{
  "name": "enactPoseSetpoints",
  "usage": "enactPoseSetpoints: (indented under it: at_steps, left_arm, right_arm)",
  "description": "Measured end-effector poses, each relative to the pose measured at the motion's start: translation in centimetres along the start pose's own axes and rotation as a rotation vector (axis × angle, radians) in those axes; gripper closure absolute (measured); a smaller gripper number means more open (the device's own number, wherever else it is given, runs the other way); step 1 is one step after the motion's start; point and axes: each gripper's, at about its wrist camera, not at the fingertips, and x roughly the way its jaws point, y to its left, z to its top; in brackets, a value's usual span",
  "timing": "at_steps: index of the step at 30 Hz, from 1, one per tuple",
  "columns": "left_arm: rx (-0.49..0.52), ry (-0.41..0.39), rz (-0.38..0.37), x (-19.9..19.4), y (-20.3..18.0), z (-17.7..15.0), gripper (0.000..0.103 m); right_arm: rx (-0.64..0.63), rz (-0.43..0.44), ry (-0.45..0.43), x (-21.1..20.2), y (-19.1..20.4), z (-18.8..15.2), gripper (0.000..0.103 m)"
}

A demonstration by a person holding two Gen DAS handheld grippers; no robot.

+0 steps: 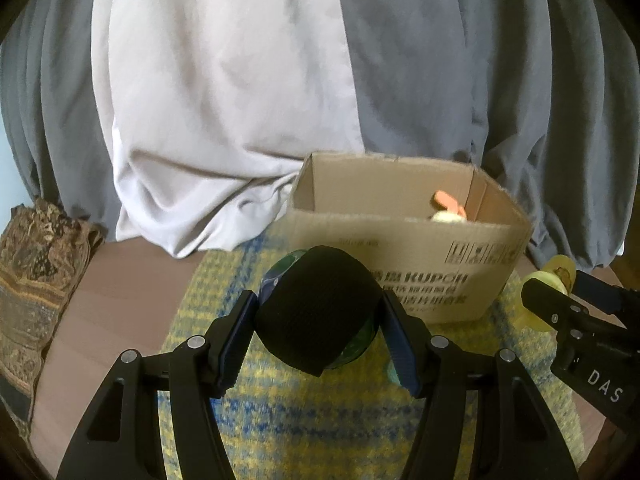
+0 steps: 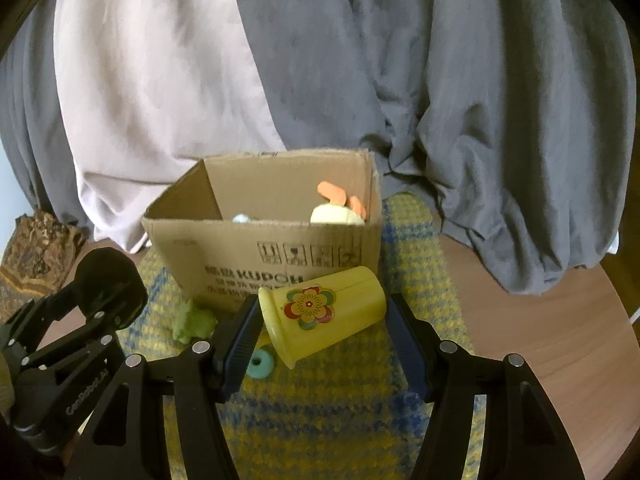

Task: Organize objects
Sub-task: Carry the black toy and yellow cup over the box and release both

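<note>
Jaws are clamped on black roll (image 1: 318,308) and yellow cup (image 2: 324,314); both should be carried, probably higher, over cardboard box (image 2: 272,256) rim before release.

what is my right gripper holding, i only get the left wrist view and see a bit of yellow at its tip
Observer: The right gripper is clamped on a yellow plastic cup lying sideways, with a flower sticker on its side.
Operator: anything loose left on the mat near it
Observer: Yes, a small teal ring lies on the yellow and blue woven mat, just under the cup's rim.
Operator: anything else
Observer: A small green lumpy toy sits on the mat against the near left corner of the brown cardboard box.
</note>
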Motion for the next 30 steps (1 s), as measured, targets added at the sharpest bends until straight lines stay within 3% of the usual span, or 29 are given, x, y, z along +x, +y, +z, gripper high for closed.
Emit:
enactPoseSetpoints:
  at_steps: [17, 30]
  left_arm:
    - [0.021, -0.089, -0.005, -0.1, -0.3, 5.2, 0.042]
    - [0.027, -0.09, -0.044, 1.8, 0.4, 8.3, 0.042]
  right_arm:
    - [-0.001, -0.009, -0.097, -1.8, 0.3, 4.4, 0.04]
    - [0.004, -0.021, -0.105, -0.6, 1.0, 7.7, 0.04]
